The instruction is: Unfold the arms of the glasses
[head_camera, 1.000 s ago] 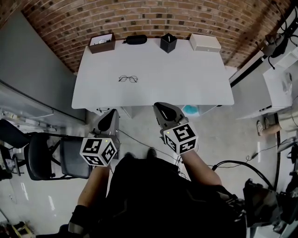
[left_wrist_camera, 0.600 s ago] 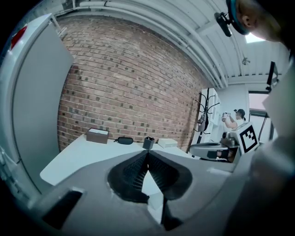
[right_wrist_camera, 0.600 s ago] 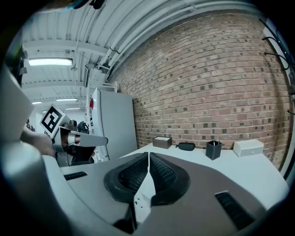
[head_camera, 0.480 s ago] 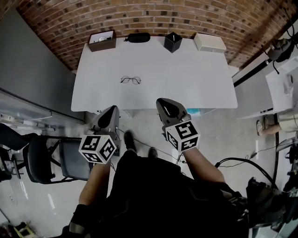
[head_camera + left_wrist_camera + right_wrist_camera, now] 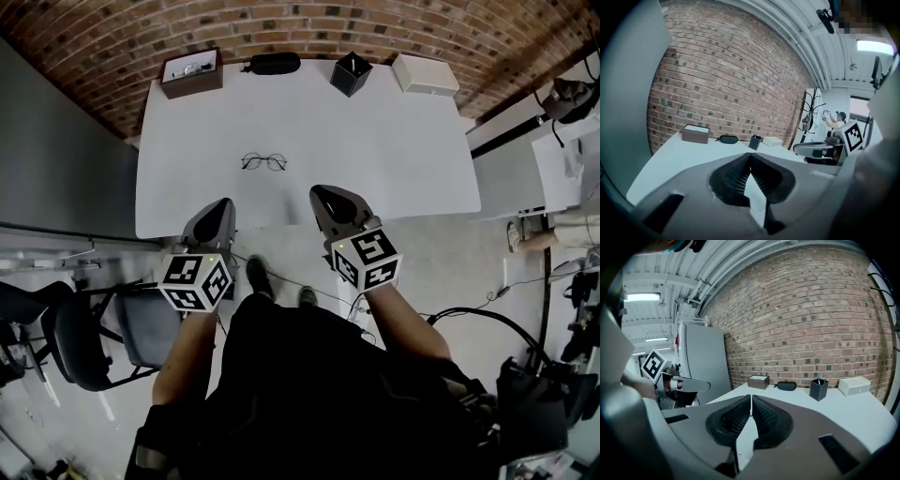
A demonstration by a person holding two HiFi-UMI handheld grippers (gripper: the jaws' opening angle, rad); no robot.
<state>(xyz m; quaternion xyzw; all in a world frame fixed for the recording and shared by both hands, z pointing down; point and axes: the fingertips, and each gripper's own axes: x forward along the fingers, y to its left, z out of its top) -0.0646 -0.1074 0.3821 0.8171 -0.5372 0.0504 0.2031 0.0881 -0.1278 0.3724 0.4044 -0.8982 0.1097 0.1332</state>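
The counter (image 5: 375, 141) had a smooth, matt white top; the wall (image 5: 281, 23) was rough red-brown brick. The glasses (image 5: 262, 161) showed a thin dark wire frame. Left tongs (image 5: 750, 157) and right tongs (image 5: 751, 399) were matt grey plastic with black, finely ribbed pads (image 5: 736, 417).

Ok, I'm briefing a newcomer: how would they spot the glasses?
Find the white rectangular table against the red brick wall. The thin wire-framed round glasses lie alone left of its middle; everything else sits in a row along the wall edge.

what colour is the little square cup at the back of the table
Black. The cup shows best in the head view.
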